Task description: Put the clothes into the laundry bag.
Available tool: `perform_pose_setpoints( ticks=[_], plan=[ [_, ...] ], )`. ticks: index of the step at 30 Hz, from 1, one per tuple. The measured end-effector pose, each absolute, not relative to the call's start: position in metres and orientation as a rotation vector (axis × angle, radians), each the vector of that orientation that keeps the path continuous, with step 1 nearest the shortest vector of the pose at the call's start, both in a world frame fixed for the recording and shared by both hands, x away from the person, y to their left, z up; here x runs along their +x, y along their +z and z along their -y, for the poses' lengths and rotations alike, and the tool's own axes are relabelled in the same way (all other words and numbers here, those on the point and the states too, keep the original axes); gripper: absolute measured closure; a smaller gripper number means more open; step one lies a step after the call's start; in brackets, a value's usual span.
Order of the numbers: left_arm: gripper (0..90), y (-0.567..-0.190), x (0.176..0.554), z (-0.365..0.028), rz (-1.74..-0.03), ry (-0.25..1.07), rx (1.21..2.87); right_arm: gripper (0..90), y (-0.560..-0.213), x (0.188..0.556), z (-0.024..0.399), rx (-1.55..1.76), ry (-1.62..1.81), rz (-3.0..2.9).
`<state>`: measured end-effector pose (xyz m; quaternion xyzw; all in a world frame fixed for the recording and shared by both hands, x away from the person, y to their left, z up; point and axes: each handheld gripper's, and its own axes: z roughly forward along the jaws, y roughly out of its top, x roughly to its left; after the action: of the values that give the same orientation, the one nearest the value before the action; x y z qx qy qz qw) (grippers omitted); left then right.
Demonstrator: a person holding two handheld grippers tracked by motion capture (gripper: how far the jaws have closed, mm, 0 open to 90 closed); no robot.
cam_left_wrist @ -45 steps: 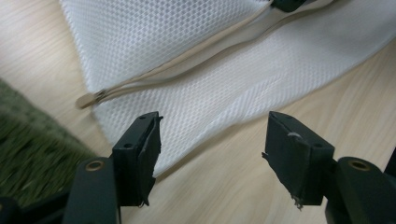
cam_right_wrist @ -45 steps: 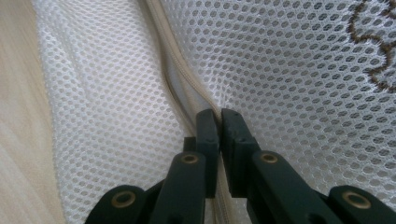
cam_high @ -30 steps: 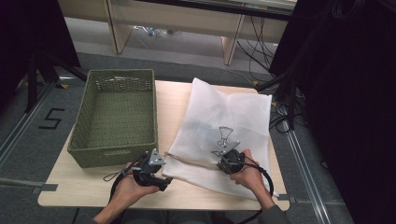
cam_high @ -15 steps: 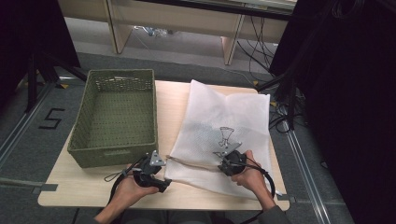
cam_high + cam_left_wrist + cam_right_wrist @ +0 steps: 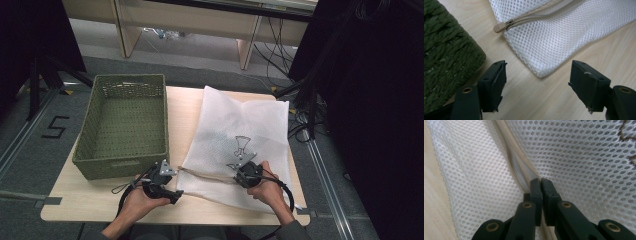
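A white mesh bag (image 5: 240, 130) with a dark printed figure lies flat on the wooden table (image 5: 95, 205). Its beige zipper (image 5: 210, 175) runs along the near edge. My right gripper (image 5: 239, 176) is on that zipper; in the right gripper view the jaws (image 5: 541, 181) have just been closing and are shut on the zipper tape (image 5: 519, 160). My left gripper (image 5: 172, 194) is at the bag's near-left corner. Its jaws (image 5: 537, 72) have just been opening and stand open just short of the mesh corner (image 5: 541, 67), with nothing gripped. The zipper pull (image 5: 503, 25) lies beyond them.
A green woven basket (image 5: 125, 125) stands on the left half of the table, its near wall (image 5: 444, 57) close beside my left gripper. A strip of bare tabletop runs along the front edge. Table legs and cables lie on the floor behind.
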<state>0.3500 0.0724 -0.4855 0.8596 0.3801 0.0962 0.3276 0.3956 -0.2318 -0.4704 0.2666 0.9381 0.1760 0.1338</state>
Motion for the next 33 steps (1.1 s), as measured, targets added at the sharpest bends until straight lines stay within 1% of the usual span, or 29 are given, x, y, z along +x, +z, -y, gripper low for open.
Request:
perform_pose_setpoints(
  ticks=[6, 8, 11, 14, 17, 18, 19, 21, 23, 24, 26, 27, 28, 30, 33],
  plan=[
    [28.4, -0.488, 0.355, -0.067, -0.998, 0.257, 2.255, 89.9, -0.473, 0.396, 0.234, 0.798, 0.476, -2.731],
    [29.2, -0.49, 0.357, -0.061, -1.001, 0.271, 2.261, 89.9, -0.473, 0.397, 0.235, 0.799, 0.463, -2.725],
    [31.0, -0.493, 0.358, -0.052, -0.983, 0.258, 2.286, 89.8, -0.472, 0.398, 0.235, 0.807, 0.47, -2.72],
    [30.9, -0.499, 0.36, -0.045, -0.973, 0.275, 2.318, 89.5, -0.471, 0.398, 0.235, 0.805, 0.479, -2.717],
    [28.3, -0.504, 0.365, -0.041, -0.988, 0.29, 2.314, 89.1, -0.472, 0.398, 0.235, 0.806, 0.48, -2.718],
    [28.8, -0.503, 0.366, -0.04, -0.99, 0.293, 2.313, 88.9, -0.471, 0.398, 0.235, 0.801, 0.481, -2.717],
    [30.7, -0.503, 0.366, -0.039, -0.977, 0.296, 2.309, 88.9, -0.471, 0.398, 0.235, 0.799, 0.485, -2.714],
    [39.0, -0.505, 0.366, -0.038, -0.952, 0.308, 2.279, 88.4, -0.471, 0.398, 0.235, 0.812, 0.497, -2.715],
    [49.9, -0.506, 0.367, -0.037, -0.964, 0.295, 2.235, 87.1, -0.472, 0.399, 0.235, 0.81, 0.495, -2.718],
    [58.2, -0.506, 0.368, -0.038, -0.969, 0.284, 2.211, 85.8, -0.472, 0.399, 0.235, 0.805, 0.497, -2.717],
    [68.3, -0.506, 0.367, -0.037, -0.961, 0.297, 2.189, 80.9, -0.471, 0.399, 0.234, 0.82, 0.517, -2.703],
    [71.7, -0.506, 0.366, -0.037, -0.959, 0.301, 2.183, 79.6, -0.471, 0.398, 0.233, 0.815, 0.532, -2.7],
    [74.6, -0.504, 0.366, -0.037, -0.963, 0.293, 2.173, 78.3, -0.47, 0.397, 0.232, 0.806, 0.538, -2.694],
    [77.5, -0.499, 0.364, -0.036, -0.972, 0.254, 2.139, 74.4, -0.466, 0.394, 0.227, 0.783, 0.543, -2.68],
    [78.3, -0.488, 0.36, -0.034, -0.949, 0.251, 2.111, 67.3, -0.465, 0.391, 0.218, 0.764, 0.525, -2.635]
  ],
)
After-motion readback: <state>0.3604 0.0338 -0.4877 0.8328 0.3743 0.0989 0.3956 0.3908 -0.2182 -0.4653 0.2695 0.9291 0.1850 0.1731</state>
